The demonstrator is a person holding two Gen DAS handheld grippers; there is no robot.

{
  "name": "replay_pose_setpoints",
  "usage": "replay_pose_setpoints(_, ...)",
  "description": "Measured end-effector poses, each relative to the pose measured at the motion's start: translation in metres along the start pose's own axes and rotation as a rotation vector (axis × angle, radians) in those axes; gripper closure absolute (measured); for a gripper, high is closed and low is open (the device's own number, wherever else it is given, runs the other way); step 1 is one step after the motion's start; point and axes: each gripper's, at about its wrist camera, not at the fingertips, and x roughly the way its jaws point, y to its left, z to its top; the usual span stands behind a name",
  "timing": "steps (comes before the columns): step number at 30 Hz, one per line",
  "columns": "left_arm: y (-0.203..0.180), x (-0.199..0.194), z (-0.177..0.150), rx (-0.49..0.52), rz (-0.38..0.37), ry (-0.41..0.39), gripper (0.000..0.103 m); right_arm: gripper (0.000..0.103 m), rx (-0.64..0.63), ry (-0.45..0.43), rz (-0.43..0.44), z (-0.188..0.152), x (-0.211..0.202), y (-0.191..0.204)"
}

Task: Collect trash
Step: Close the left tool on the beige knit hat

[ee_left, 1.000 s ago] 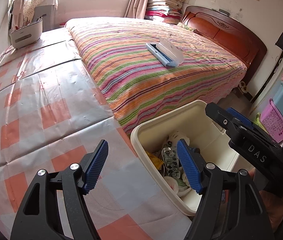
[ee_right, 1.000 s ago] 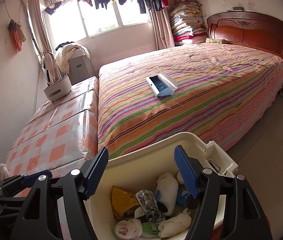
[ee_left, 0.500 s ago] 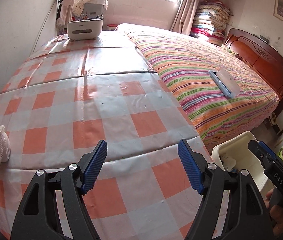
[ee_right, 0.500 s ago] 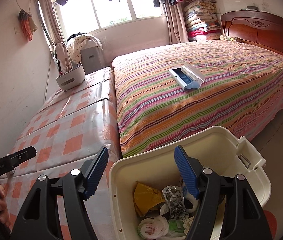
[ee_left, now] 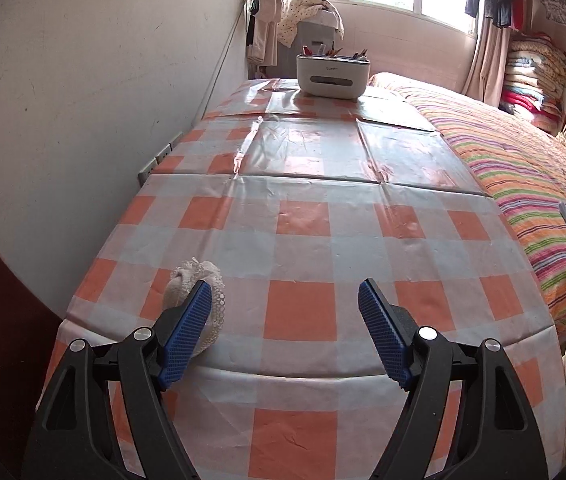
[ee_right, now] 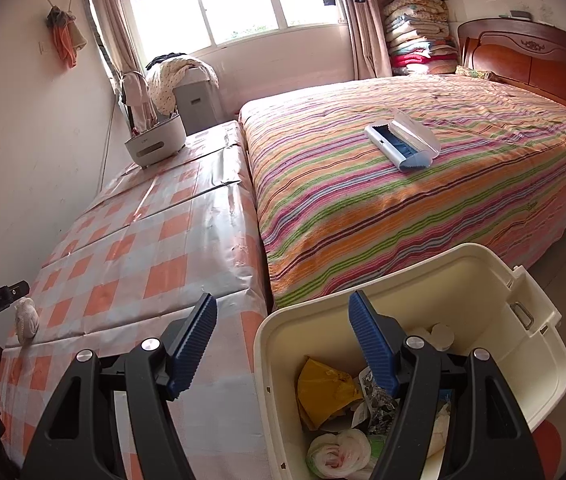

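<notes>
One crumpled white wad (ee_left: 195, 300) remains on the bench (ee_left: 303, 216); left hand-held gripper (ee_left: 285, 336), empty jaws opening, must shift left to straddle it.

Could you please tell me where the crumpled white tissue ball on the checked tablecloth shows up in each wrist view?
Left wrist: crumpled white tissue ball, lower left, partly behind the left finger pad.
Right wrist: same ball, far left edge, near the left gripper's tip.
Shared landmark: white organiser box at the table's far end.
</notes>
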Motion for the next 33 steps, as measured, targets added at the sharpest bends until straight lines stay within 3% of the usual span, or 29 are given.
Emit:
replay_pose_setpoints(8,0.027,0.040,0.008,-0.041,0.062,0.090,0.028,0.036,0.001,0.001,0.004,0.000,0.001,0.002)
replay_pose_setpoints(11,0.024,0.049,0.011,-0.016,0.103,0.083,0.029,0.036,0.004,0.002,0.003,-0.001,0.000,0.000)
replay_pose_setpoints(15,0.021,0.059,0.011,0.017,0.168,0.087,0.038,0.036,0.010,0.003,0.000,-0.001,-0.001,-0.004)
replay_pose_setpoints(18,0.023,0.060,0.012,0.028,0.202,0.084,0.054,0.036,0.017,0.000,0.000,0.000,-0.001,-0.007)
replay_pose_setpoints(19,0.026,0.059,0.013,0.017,0.197,0.084,0.059,0.036,0.018,-0.001,0.002,0.000,-0.001,-0.008)
replay_pose_setpoints(21,0.036,0.060,0.015,-0.018,0.178,0.099,0.060,0.036,0.017,-0.001,0.005,0.000,-0.001,-0.008)
replay_pose_setpoints(23,0.043,0.064,0.014,-0.027,0.166,0.122,0.055,0.036,0.014,-0.001,0.007,-0.001,-0.002,-0.008)
replay_pose_setpoints(25,0.049,0.070,0.012,-0.046,0.151,0.150,0.043,0.036,0.015,-0.002,0.013,0.000,-0.002,-0.008)
replay_pose_setpoints(30,0.054,0.083,0.005,-0.090,0.061,0.221,0.042,0.036,0.015,-0.004,0.024,0.000,-0.003,-0.007)
replay_pose_setpoints(33,0.054,0.082,0.004,-0.117,0.046,0.216,0.053,0.036,0.012,-0.006,0.025,0.000,-0.003,-0.007)
